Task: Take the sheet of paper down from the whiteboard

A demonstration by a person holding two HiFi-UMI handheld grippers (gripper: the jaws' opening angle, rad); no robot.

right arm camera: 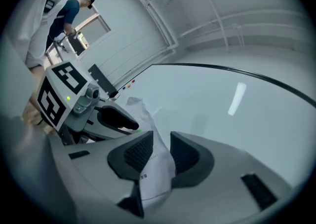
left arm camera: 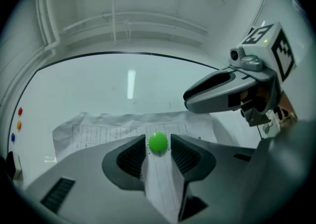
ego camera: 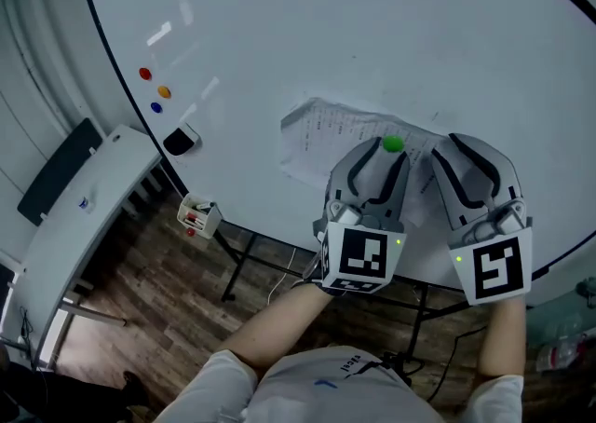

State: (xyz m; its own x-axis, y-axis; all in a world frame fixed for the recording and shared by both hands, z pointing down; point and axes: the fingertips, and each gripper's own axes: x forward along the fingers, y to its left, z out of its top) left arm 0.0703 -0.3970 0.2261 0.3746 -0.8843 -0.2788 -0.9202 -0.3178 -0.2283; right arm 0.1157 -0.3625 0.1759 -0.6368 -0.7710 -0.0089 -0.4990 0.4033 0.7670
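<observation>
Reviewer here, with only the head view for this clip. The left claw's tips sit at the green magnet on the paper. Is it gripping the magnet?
Observer: No. In the left gripper view the green magnet sits between the jaws of the left claw, which stand apart and do not seem to press it.
Operator: Is the right claw on the paper?
Observer: The right gripper view shows a lifted flap of the paper between the jaws of the right claw. They are slightly apart, and I can't tell whether the pads press it.
Operator: Anyone else around?
Observer: Yes. The right gripper view shows a person in a blue top in the background.
</observation>
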